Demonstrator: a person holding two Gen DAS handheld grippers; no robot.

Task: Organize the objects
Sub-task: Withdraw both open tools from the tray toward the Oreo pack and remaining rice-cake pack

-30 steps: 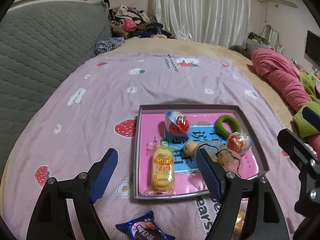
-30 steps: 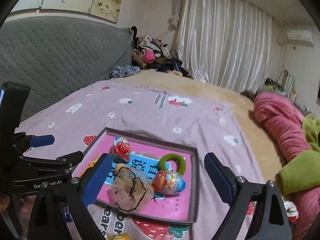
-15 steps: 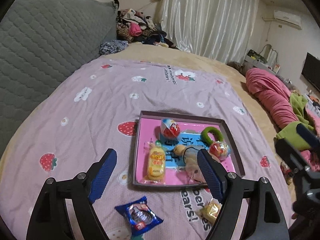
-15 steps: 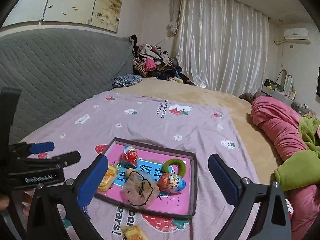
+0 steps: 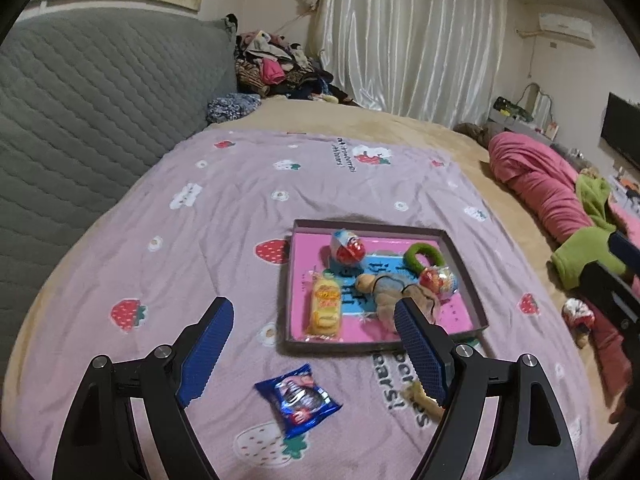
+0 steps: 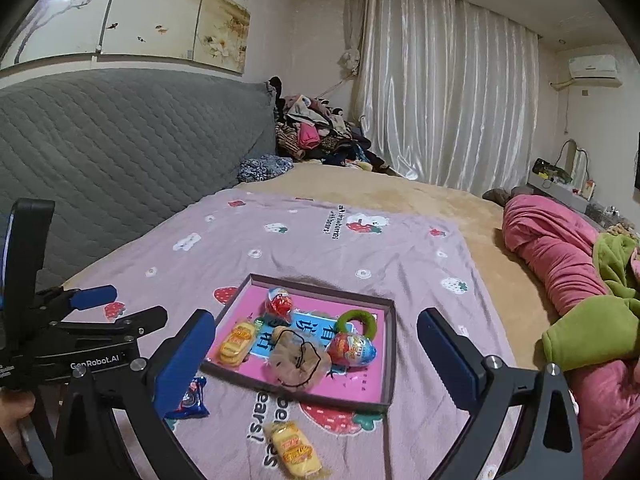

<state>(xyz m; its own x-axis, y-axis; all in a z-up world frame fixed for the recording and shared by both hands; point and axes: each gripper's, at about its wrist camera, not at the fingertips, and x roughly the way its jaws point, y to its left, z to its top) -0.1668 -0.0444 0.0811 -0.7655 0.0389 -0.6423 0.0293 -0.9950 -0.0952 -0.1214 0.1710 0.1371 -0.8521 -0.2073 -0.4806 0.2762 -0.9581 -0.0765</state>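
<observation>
A shallow pink-lined tray (image 5: 290,292) (image 6: 390,344) sits on the lilac strawberry blanket. It holds a yellow snack cake (image 5: 326,306) (image 6: 236,338), two toy eggs (image 5: 347,246) (image 6: 352,350), a green ring (image 5: 424,256) (image 6: 356,320) and a tan pouch (image 5: 384,292) (image 6: 298,364). A blue cookie packet (image 5: 298,398) (image 6: 192,396) and a second yellow snack cake (image 6: 296,450) (image 5: 420,396) lie on the blanket in front of the tray. My left gripper (image 5: 316,352) is open and empty above the blue packet. My right gripper (image 6: 316,360) is open and empty above the tray's near edge.
A grey quilted headboard (image 5: 92,120) runs along the left. A clothes pile (image 6: 316,132) sits at the far end of the bed. Pink and green bedding (image 6: 568,280) lies bunched on the right. A small red-and-white object (image 5: 576,312) lies near it.
Both grippers have pulled back and up from the tray, so the tray looks smaller and farther. The blue packet and the loose snack cake have come fully into view. Both grippers stay open.
</observation>
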